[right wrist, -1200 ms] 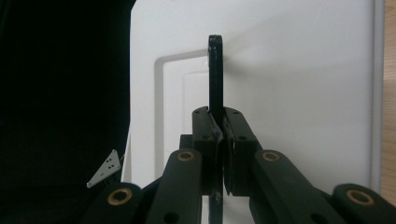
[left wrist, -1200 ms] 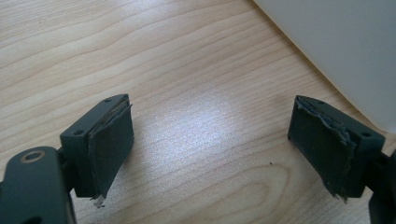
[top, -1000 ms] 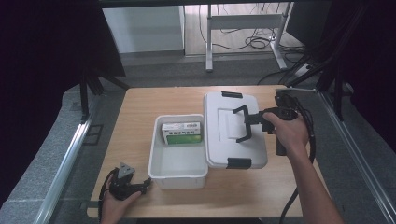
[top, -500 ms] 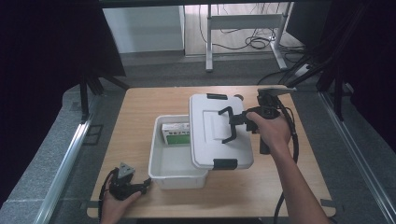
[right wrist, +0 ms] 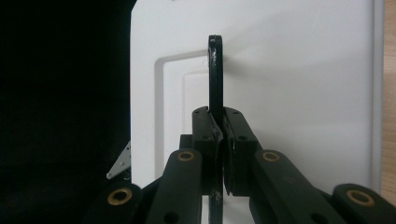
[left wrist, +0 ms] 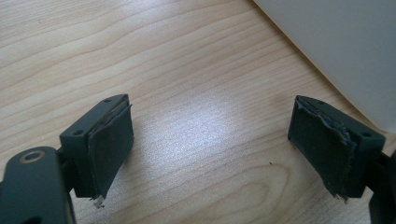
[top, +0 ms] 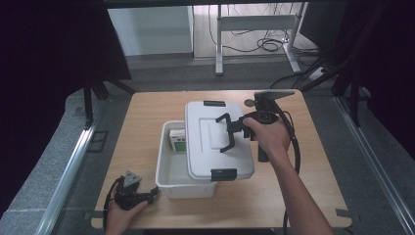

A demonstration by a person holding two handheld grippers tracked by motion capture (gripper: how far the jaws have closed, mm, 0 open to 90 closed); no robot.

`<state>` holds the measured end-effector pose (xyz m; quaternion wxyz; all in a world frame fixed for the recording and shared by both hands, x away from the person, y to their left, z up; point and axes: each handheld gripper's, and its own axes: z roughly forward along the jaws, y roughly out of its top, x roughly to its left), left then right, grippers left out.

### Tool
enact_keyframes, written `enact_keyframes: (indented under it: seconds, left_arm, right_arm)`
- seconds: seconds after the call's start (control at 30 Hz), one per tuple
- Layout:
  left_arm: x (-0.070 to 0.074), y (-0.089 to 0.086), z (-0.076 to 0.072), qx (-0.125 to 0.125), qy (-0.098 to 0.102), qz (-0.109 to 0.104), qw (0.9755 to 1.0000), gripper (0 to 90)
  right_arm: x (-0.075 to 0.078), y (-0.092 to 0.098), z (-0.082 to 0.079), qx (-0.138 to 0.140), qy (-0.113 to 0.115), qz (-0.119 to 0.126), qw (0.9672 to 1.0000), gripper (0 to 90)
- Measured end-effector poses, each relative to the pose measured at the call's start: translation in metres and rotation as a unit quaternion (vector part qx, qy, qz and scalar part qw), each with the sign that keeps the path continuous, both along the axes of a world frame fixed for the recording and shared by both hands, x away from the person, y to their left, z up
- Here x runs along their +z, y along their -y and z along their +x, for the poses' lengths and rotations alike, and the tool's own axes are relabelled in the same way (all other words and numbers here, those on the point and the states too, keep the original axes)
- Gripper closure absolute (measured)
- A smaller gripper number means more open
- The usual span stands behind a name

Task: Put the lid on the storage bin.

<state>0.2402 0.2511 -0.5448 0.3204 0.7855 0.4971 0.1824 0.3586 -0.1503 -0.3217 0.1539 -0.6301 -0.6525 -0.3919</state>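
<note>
In the high view, a white lid point(top: 215, 139) is held above a white bin point(top: 178, 169) near the middle of the tabletop point(top: 147, 127). The lid is carried by its black handle point(top: 227, 133), on which the right gripper point(top: 234, 131) is clamped. The lid overlaps the bin's right part but is not seated; a green box point(top: 178, 141) is seen inside the uncovered left part. Black latches point(top: 223, 174) are seen at the lid's near and far edges. The left gripper point(top: 131, 192) is rested at the near left corner of the tabletop, just beside the bin.

In the left gripper view, the left gripper point(left wrist: 212, 149) is seen with its jaws wide apart and nothing between them, over bare wood; the bin's wall point(left wrist: 341, 51) is seen at the upper right.

In the right gripper view, the right gripper point(right wrist: 219, 140) is closed narrowly on the thin handle point(right wrist: 215, 74), with the lid point(right wrist: 299, 84) behind it.

The lid is judged light, stiff and smooth. A hold at the handle's middle is judged best, since the lid may swing about the thin bar if it is gripped off-centre.
</note>
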Motion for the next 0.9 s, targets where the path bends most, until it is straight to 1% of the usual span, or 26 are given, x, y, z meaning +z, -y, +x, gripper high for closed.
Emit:
enact_keyframes:
  seconds: [0.27,0.37,0.5,0.63,0.77,0.9]
  left_arm:
    - [0.000,0.000,0.000,0.000,0.000,0.000,1.0000,14.0]
    - [0.000,0.000,0.000,0.000,0.000,0.000,1.0000,14.0]
    - [0.000,0.000,0.000,0.000,0.000,0.000,1.0000,13.8]
    - [0.000,0.000,0.000,-0.001,-0.001,-0.001,1.0000,13.6]
    - [0.000,0.000,0.000,-0.001,-0.001,0.000,1.0000,13.6]
    - [0.000,0.000,0.000,-0.001,-0.001,0.000,1.0000,13.6]
  right_arm:
    - [-0.002,-0.013,0.001,0.002,-0.013,0.002,0.9999,84.8]
    - [-0.004,-0.018,0.001,0.004,-0.020,0.008,0.9998,84.9]
    - [-0.004,-0.028,0.001,0.002,-0.025,0.000,0.9997,84.8]
    - [-0.002,-0.038,0.000,0.006,-0.028,-0.007,0.9996,84.8]
    - [-0.001,-0.044,0.000,0.001,-0.035,0.001,0.9994,84.8]
    - [-0.004,-0.053,0.000,0.001,-0.040,0.000,0.9992,84.8]
